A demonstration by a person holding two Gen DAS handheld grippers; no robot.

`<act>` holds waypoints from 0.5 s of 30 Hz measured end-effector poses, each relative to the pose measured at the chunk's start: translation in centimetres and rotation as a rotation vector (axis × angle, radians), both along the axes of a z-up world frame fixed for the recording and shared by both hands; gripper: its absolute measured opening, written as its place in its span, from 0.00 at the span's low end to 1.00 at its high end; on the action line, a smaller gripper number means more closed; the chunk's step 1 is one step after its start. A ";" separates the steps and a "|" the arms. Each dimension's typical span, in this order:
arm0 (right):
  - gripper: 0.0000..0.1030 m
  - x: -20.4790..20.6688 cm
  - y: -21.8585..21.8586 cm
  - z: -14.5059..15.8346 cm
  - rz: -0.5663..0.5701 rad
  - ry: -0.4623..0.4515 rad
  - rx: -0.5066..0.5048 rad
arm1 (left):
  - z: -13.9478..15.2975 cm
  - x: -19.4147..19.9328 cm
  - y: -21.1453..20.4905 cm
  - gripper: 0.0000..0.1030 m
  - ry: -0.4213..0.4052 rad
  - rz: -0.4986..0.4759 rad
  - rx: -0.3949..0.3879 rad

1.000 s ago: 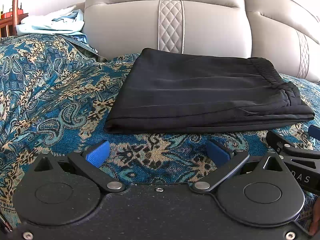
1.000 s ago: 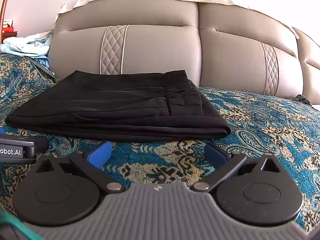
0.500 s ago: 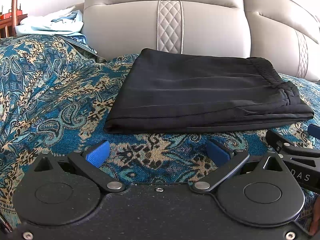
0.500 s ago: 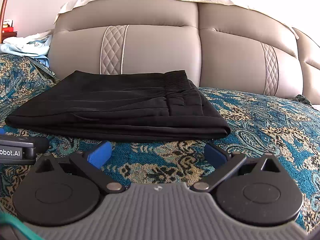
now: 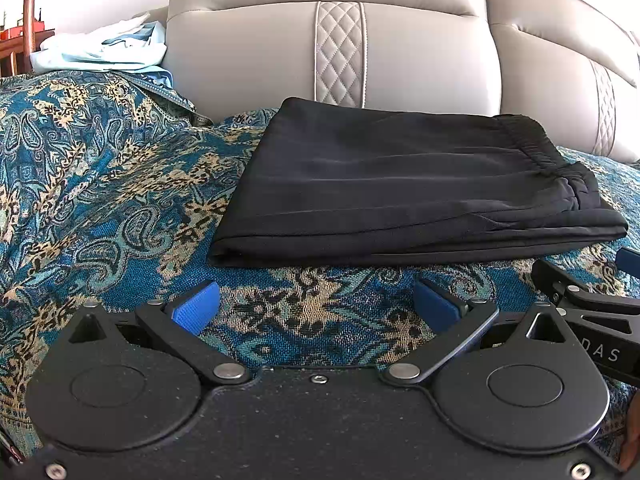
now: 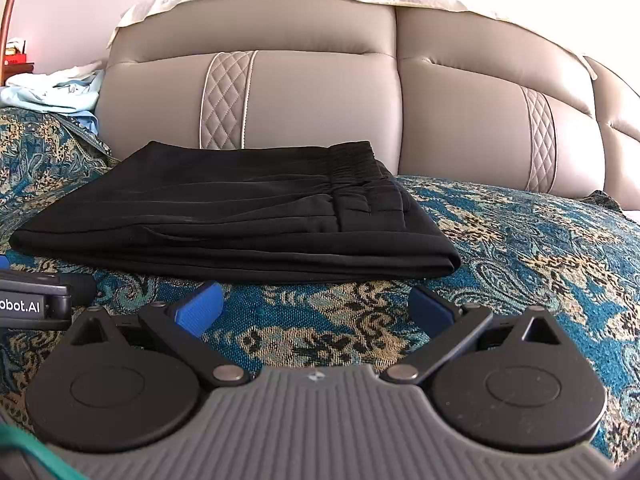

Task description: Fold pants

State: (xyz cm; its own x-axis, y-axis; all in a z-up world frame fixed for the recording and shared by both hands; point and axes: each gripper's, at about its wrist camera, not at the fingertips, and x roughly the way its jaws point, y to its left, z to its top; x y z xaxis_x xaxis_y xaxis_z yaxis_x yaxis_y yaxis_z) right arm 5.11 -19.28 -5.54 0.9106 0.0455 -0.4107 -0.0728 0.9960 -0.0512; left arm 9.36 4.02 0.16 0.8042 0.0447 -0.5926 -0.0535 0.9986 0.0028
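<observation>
Both grippers spread wide, empty, short of the pants!
Pants (image 5: pixel 404 196) lie folded flat at 12 o'clock of left gripper (image 5: pixel 316 306) and right gripper (image 6: pixel 316 304); little looks left.

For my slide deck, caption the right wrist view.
Black pants lie folded on the patterned bedspread; the open right gripper holds nothing.

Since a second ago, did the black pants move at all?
No. The black pants keep the same spot below the quilted headboard stripe in both views.
</observation>
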 end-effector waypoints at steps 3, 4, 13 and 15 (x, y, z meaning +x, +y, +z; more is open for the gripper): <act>1.00 0.0 0.0 0.0 0.000 -0.001 -0.001 | 0.0 0.0 0.0 1.00 -0.001 -0.002 0.000; 1.00 -0.1 0.0 0.0 0.000 0.000 -0.001 | 0.0 -0.1 0.0 1.00 -0.002 -0.003 0.000; 1.00 -0.1 0.0 0.0 0.000 -0.001 -0.002 | 0.0 0.0 0.0 1.00 -0.003 -0.005 0.001; 1.00 -0.1 0.0 0.0 0.000 -0.001 -0.002 | 0.0 0.0 0.0 1.00 -0.003 -0.004 0.001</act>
State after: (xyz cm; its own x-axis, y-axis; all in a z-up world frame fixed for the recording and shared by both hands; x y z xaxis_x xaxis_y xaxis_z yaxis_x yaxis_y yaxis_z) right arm 5.04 -19.28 -5.57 0.9111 0.0449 -0.4098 -0.0728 0.9959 -0.0528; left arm 9.33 4.02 0.15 0.8061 0.0421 -0.5902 -0.0493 0.9988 0.0039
